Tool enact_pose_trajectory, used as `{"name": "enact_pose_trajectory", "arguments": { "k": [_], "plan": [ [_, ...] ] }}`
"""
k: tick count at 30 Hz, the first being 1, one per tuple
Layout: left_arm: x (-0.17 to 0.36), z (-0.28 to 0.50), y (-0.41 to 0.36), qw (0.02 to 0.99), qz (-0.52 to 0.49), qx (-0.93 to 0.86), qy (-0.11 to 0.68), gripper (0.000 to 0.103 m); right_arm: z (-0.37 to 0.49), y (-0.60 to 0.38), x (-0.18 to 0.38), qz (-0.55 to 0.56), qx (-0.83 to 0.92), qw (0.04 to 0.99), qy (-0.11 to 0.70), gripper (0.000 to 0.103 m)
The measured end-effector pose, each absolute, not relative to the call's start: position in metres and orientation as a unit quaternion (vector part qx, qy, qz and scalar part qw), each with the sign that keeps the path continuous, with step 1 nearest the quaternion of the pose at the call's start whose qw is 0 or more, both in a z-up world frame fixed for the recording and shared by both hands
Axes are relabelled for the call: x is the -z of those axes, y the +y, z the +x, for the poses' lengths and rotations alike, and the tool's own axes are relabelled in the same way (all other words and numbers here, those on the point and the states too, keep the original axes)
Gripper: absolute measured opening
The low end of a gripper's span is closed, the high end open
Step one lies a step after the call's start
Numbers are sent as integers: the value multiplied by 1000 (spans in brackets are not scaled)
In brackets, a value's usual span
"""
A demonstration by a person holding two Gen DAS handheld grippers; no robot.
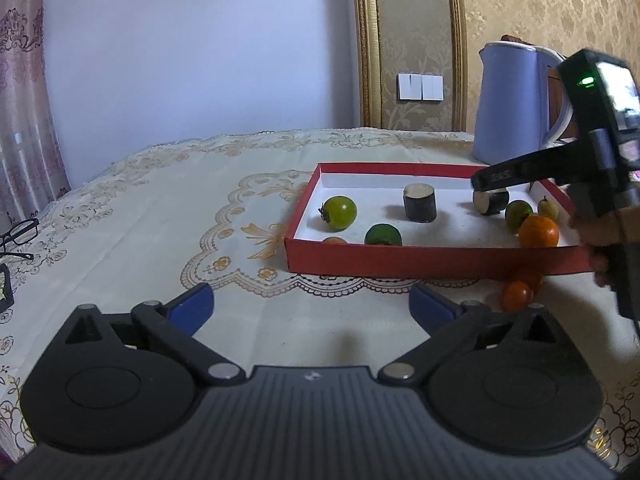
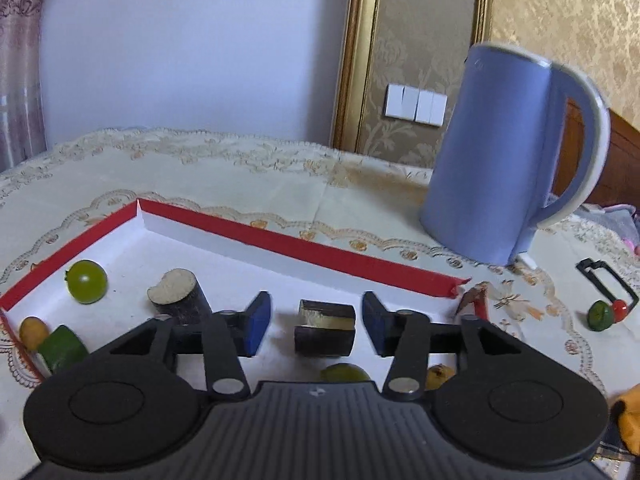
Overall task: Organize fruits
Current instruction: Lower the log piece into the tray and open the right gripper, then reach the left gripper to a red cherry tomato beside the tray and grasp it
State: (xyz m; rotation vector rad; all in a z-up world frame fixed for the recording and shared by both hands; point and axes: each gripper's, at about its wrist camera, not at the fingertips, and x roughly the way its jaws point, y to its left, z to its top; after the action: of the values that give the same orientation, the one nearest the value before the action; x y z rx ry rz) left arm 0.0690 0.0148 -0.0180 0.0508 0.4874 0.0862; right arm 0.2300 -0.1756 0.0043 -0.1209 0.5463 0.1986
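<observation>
Dark cut cylinder piece (image 2: 325,327) lies on its side on the white floor of the red box (image 2: 304,246), near the box's right end. Right gripper (image 2: 316,326) straddles it: blue pads apart, one on each side, neither seen touching. Judged step: either a grasp about to begin or a release just made; cannot tell which.

Elsewhere in the box: a second dark cylinder (image 1: 419,203) upright mid-box, green tomato (image 1: 340,212) toward the left end, green citrus (image 1: 383,235) by the near wall, orange fruit (image 1: 539,232) at the near right.

Outside the box, just before its near wall: small orange tomato (image 1: 517,296).

Left gripper (image 1: 312,304) hangs above the tablecloth, in front of the box, fingers wide, empty.

Next move, if grasping: close squarely on the curved sides; the piece may roll.
</observation>
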Motion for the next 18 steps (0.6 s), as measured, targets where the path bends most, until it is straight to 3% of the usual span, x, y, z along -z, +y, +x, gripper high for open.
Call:
{"name": "enact_pose_trajectory", "arguments": {
  "k": [4,7,18],
  "plan": [
    [16,66,12,969,31,-41,240,103,196,-185,-17,-64,-107,964,234,58],
    [13,64,8,970,31,-29,238,103,163,-197,-23,-67,-99,972,201,72],
    [11,67,-55,965,78,80,235,103,68,-238,-17,-34,-40,989,135,81]
  ]
}}
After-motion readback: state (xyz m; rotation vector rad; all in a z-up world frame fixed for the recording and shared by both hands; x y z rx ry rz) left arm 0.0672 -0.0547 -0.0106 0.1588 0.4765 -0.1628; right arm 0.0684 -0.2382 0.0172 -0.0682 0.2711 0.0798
